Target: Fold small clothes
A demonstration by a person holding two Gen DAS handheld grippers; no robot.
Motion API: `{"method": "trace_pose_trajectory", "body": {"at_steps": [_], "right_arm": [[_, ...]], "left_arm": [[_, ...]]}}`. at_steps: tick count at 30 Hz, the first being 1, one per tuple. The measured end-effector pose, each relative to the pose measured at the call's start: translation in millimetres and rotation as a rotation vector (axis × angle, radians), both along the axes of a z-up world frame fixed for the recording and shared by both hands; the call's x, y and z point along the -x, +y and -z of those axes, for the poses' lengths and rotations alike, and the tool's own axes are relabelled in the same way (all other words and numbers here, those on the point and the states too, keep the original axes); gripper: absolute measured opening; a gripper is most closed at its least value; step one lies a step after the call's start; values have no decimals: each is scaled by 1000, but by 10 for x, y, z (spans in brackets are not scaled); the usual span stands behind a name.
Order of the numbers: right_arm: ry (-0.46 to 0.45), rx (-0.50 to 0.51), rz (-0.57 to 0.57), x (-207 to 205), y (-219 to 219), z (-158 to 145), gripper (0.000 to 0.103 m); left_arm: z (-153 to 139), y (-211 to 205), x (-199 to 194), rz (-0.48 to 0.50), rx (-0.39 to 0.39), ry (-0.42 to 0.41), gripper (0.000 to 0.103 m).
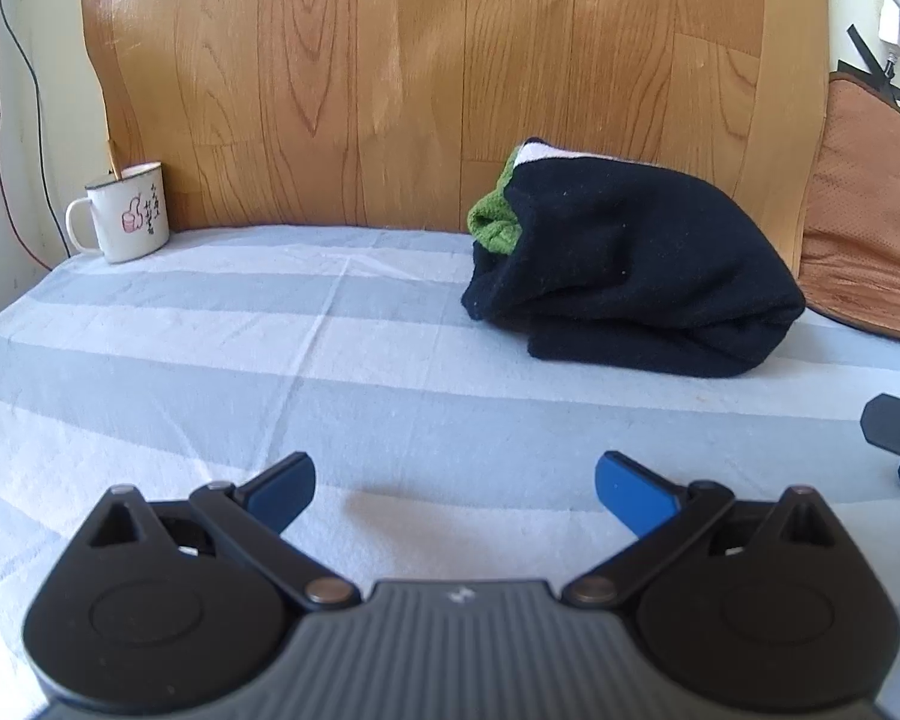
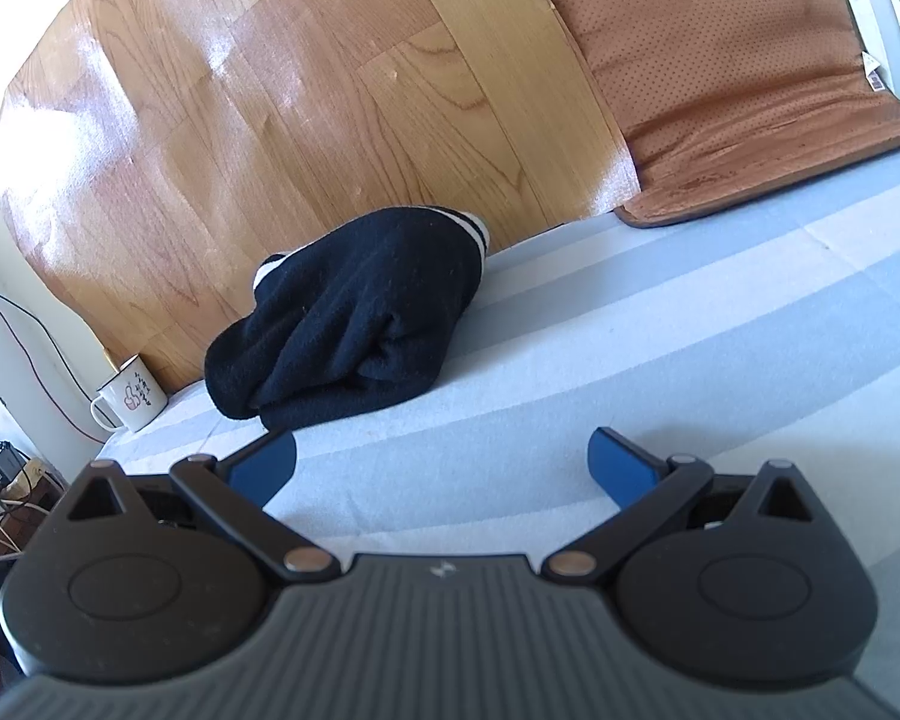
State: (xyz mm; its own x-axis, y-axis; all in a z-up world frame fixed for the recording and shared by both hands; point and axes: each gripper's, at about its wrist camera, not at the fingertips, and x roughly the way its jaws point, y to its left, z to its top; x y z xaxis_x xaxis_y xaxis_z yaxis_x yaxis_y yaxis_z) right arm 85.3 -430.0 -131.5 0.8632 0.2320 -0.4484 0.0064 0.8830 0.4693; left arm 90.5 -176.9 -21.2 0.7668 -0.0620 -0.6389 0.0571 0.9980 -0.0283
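Both grippers are just hanging over the sheet (image 1: 180, 360) right now, nothing in either one. The left gripper (image 1: 455, 495) has its blue fingers (image 1: 630, 489) spread wide apart, with bare striped sheet showing between them. Same deal with the right gripper (image 2: 441, 468): fingers (image 2: 621, 471) wide apart, holding nothing. You can catch a bit of the right one poking in at the far right edge of the left view.

The clothes (image 1: 636, 276) sit toward the back of the bed, up against the wood board (image 1: 420, 78) that's propped there. It's a dark navy bundle, folded over on itself into a lumpy stack. Something green (image 1: 495, 219) sticks out on its left end, and there's a white bit along the top. From the right view the bundle (image 2: 354, 312) shows a white striped cuff on the far end. It's ahead of both grippers and well apart from them, off to the right for the left gripper and a bit left for the right one.

Off in the back left corner there's a white enamel mug (image 1: 125, 210) with a little pink drawing on it, something thin standing in it. On the right, a brown cushion (image 2: 732, 66) leans beside the board.
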Motion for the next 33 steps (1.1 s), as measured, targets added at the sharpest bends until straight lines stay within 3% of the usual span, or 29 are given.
{"method": "trace_pose_trajectory", "body": {"at_steps": [11,21,33], "right_arm": [[7,4,-12,-1,7,-9,103],[22,26,-25,69,40,-12,103],[21,81,-8,356,81,-1,103]], "left_arm": [[9,-32,13,-9,-31,1,103],[0,-271,194,10,-206,-84,103],[26,-160,374,-10,-173,-27,103]]}}
